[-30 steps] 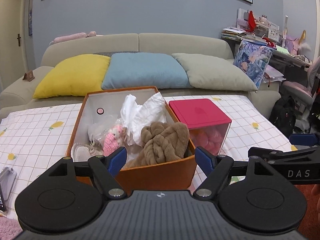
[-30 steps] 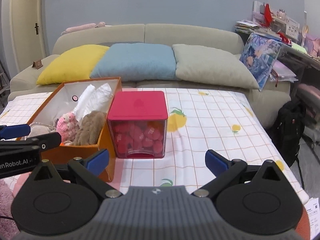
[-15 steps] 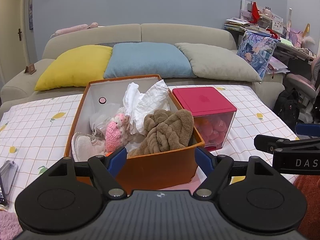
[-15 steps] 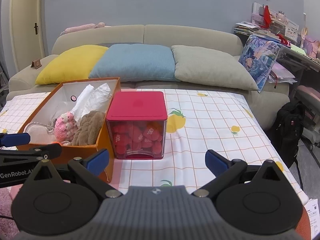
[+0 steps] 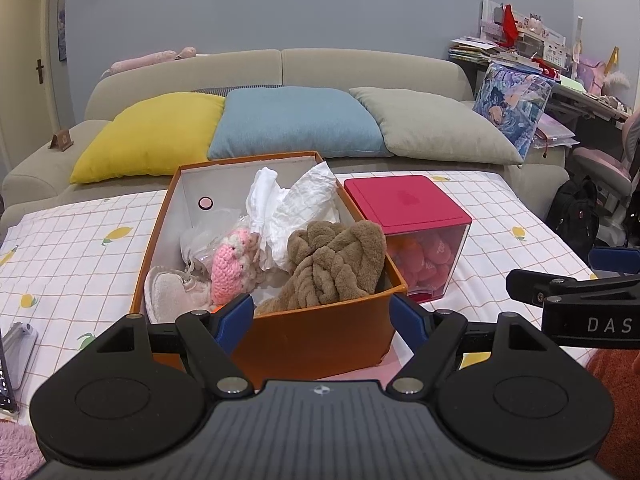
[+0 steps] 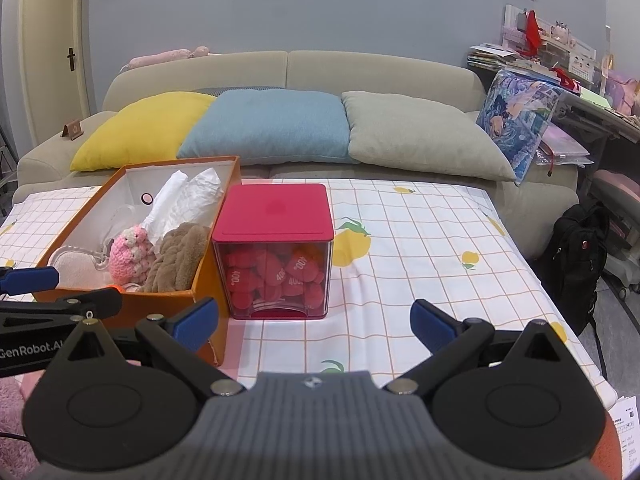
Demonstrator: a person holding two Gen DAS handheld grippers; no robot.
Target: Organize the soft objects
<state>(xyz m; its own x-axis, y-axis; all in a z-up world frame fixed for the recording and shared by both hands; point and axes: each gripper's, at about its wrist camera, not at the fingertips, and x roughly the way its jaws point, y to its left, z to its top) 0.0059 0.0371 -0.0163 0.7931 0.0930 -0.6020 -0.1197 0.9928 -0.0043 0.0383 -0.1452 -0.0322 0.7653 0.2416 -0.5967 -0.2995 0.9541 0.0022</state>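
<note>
Brown plush lengthwise along box

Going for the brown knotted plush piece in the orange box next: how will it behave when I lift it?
The brown knotted plush piece looks thick and fuzzy, so probably light and squashy. It slumps over the orange cardboard box rim, so expect it to droop. It touches the white crumpled cloth, which might drag along.

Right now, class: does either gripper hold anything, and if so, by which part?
Nothing is held. The left gripper and the right gripper are both open with empty jaws, short of the orange box of soft things.
</note>
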